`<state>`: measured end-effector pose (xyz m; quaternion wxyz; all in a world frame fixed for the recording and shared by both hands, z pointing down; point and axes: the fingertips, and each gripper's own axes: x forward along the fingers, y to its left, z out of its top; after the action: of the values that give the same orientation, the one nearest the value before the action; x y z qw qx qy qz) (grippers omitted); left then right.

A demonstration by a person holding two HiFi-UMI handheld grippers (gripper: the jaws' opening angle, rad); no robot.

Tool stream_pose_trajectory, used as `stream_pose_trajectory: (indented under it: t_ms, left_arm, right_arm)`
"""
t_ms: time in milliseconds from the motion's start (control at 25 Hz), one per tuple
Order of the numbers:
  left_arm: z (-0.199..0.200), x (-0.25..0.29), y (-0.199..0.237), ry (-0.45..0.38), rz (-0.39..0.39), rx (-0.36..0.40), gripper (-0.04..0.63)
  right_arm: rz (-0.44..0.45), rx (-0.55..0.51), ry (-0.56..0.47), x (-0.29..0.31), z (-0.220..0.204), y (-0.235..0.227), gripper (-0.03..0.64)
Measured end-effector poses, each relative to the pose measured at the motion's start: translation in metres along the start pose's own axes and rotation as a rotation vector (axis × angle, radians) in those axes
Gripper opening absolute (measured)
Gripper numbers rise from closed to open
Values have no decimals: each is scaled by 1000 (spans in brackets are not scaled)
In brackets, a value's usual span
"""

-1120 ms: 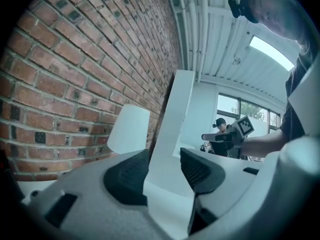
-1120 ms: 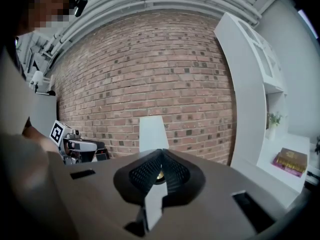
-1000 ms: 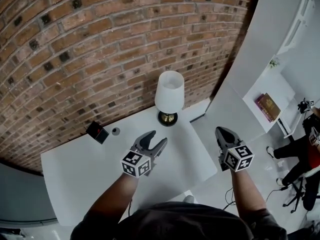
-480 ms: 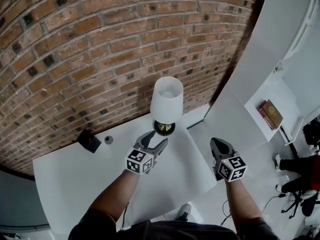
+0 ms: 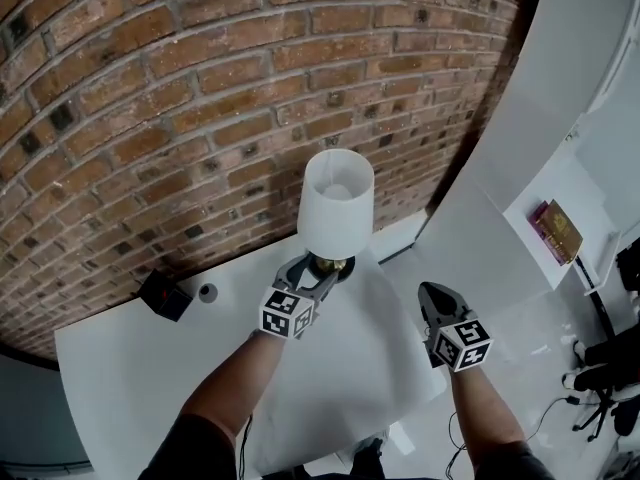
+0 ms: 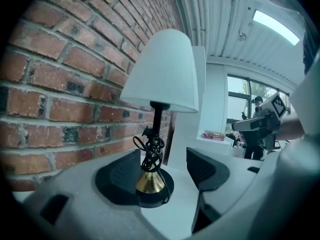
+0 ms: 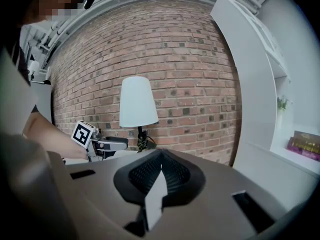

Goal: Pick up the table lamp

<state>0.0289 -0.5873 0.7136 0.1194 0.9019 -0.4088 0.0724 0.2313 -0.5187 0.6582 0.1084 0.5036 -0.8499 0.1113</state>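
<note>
The table lamp (image 5: pixel 337 203) has a white shade, a thin black stem wrapped in a bundled cord, and a brass foot (image 6: pixel 149 181) on a round black base. It stands on the white table (image 5: pixel 130 368) by the brick wall. My left gripper (image 5: pixel 318 267) is at the lamp's base. Its jaws are opening, and in the left gripper view (image 6: pixel 165 167) the brass foot shows between them without the pads pressing on it. My right gripper (image 5: pixel 436 302) hovers at the table's right edge with its pads (image 7: pixel 160 171) closed together and nothing in them. It looks across at the lamp (image 7: pixel 137 102).
A small black box (image 5: pixel 163 294) and a little grey round thing (image 5: pixel 207 291) lie at the back left of the table. The brick wall (image 5: pixel 200 88) rises right behind the lamp. To the right stands a white shelf unit with books (image 5: pixel 558 231).
Both grippers have sunk and gone forward towards the lamp. The left one has come up to the lamp's base, and its jaws now flank the foot.
</note>
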Motion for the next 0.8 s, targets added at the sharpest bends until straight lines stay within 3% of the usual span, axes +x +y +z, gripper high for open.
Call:
stream_pose_trajectory:
  t_ms: [320, 800]
  left_arm:
    - [-14, 51, 23, -8, 28, -17, 270]
    - [-13, 109, 32, -42, 35, 40, 276]
  right_arm:
    - [6, 19, 11, 17, -33, -8, -6]
    - [12, 5, 8, 40, -43, -30, -6]
